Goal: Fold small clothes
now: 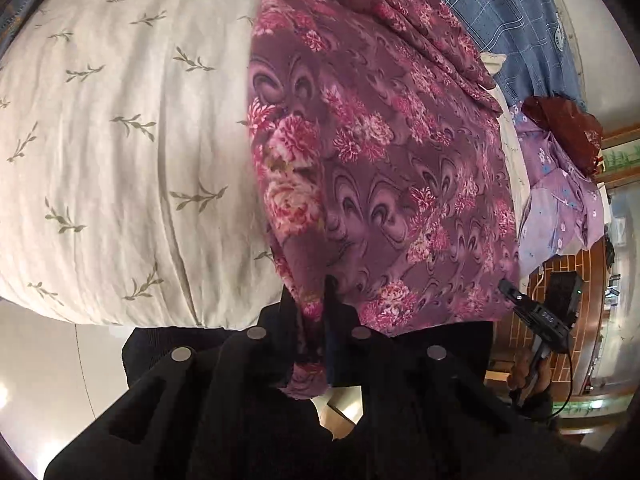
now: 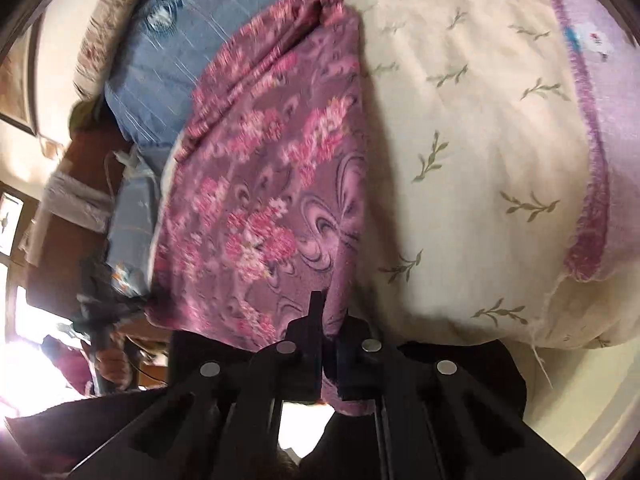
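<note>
The left gripper (image 1: 316, 320) has its jaws clenched on the near corner of the purple flowered cloth (image 1: 380, 160); the right gripper (image 2: 330, 320) is clamped on the other near corner. The cloth lies lengthwise on the bed (image 1: 120, 120), running away toward a blue quilt (image 1: 500, 8). Each bite looks thin and bunched, so a pull could let a corner slip free. If one hand lifts faster, the fold may go crooked. The far end is already rumpled and may drag against the quilt, leaving creases inside the fold.
</note>
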Demonstrator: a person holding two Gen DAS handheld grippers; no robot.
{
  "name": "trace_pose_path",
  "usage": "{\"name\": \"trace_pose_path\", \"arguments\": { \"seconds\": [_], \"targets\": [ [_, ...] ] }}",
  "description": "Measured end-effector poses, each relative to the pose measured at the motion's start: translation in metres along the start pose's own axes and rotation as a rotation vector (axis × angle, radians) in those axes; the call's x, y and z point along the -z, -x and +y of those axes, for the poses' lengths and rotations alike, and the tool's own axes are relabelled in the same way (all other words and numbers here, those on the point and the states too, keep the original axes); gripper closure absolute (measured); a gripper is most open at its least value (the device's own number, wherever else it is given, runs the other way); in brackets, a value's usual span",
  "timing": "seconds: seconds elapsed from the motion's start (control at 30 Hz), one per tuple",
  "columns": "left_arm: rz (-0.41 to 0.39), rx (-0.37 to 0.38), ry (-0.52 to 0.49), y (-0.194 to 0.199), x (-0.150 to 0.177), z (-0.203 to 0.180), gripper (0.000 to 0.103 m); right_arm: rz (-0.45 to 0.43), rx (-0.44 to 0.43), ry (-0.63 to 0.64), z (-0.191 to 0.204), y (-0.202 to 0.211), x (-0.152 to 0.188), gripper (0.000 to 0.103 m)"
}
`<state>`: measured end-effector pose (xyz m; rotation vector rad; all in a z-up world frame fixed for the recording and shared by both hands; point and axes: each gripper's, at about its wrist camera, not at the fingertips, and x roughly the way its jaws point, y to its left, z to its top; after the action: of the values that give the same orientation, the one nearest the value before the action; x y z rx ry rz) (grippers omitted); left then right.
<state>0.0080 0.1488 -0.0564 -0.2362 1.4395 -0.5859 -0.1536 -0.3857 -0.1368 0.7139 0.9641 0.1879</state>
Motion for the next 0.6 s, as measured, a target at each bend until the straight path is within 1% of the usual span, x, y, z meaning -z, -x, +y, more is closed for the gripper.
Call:
{"name": "trace_pose_path", "arguments": {
  "seconds": [0.07, 0.17, 0.23, 0.37, 0.47, 0.53, 0.6],
  "targets": [
    [-0.022, 0.046, 0.013, 0.01, 0.001, -0.001, 0.096, -0.03, -0.02, -0.009, 0.0, 0.01, 0.001, 0.1],
    [-0.068, 0.133, 0.029, 0.029, -0.003, -0.003, 0.096, -0.067, -0.085, -0.048, 0.0, 0.024, 0.001, 0.1],
    [-0.096, 0.194, 0.047, 0.036, -0.01, -0.002, 0.096, -0.083, -0.124, -0.071, 0.0, 0.027, -0.002, 0.1],
    [-0.131, 0.275, 0.102, 0.04, -0.031, -0.002, 0.096, -0.101, -0.213, -0.12, -0.002, 0.025, -0.013, 0.1],
    [-0.158, 0.292, 0.113, 0.041, -0.053, -0.01, 0.096, -0.121, -0.286, -0.142, 0.004, 0.02, -0.032, 0.1],
    [-0.177, 0.292, 0.112, 0.041, -0.077, -0.02, 0.096, -0.144, -0.338, -0.16, 0.009, 0.02, -0.053, 0.1],
    [-0.197, 0.286, 0.101, 0.041, -0.111, -0.03, 0.096, -0.165, -0.375, -0.175, 0.011, 0.018, -0.079, 0.1]
  ]
}}
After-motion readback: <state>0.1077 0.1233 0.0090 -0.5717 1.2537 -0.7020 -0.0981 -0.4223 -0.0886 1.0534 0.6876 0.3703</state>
